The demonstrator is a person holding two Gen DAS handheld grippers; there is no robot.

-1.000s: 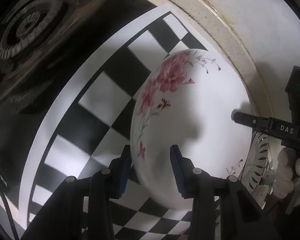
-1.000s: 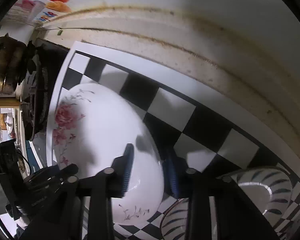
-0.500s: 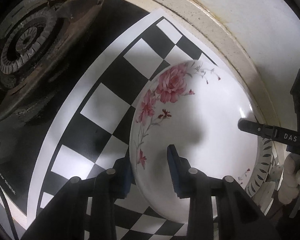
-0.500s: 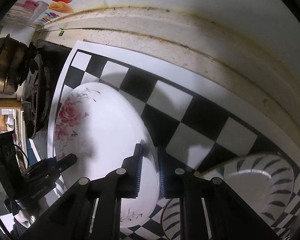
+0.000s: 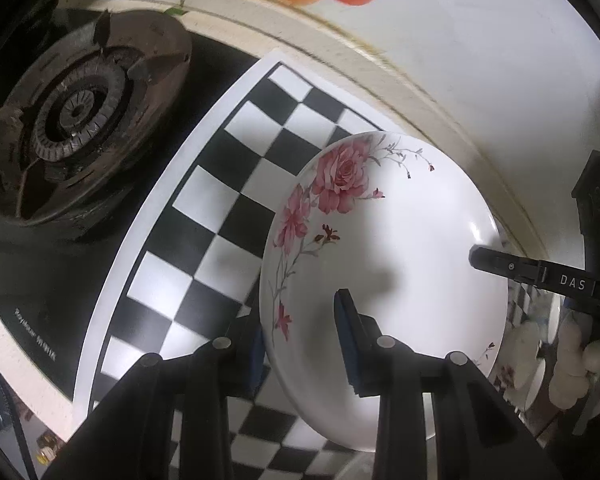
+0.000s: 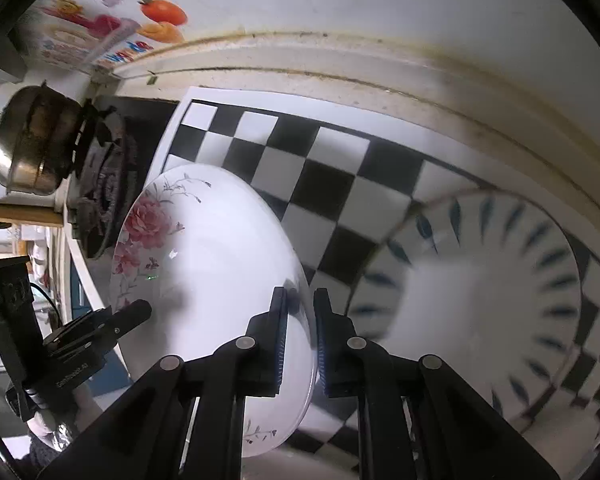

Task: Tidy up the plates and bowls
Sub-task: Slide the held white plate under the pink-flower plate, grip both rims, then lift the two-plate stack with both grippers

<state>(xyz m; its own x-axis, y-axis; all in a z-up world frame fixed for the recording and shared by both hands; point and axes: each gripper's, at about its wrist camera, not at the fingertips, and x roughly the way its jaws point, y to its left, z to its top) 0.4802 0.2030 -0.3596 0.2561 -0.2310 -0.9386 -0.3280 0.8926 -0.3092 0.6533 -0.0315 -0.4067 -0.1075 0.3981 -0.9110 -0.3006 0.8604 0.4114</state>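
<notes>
Checkered mat (image 6: 332,176); only right wrist shows leaf-patterned plate (image 6: 496,292).

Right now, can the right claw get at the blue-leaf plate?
Probably not yet: the right claw is shut on the rose plate, shared with the left claw. The blue-leaf plate lies uncovered beside it.

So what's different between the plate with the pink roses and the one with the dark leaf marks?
The rose plate has pink flowers along one side of a plain white face; the leaf plate has dark blue dashes all around its rim. The rose plate is pinched at opposite edges by the left gripper and right gripper and looks lifted; the leaf plate lies untouched on the checkered mat. Both are round and white.
</notes>
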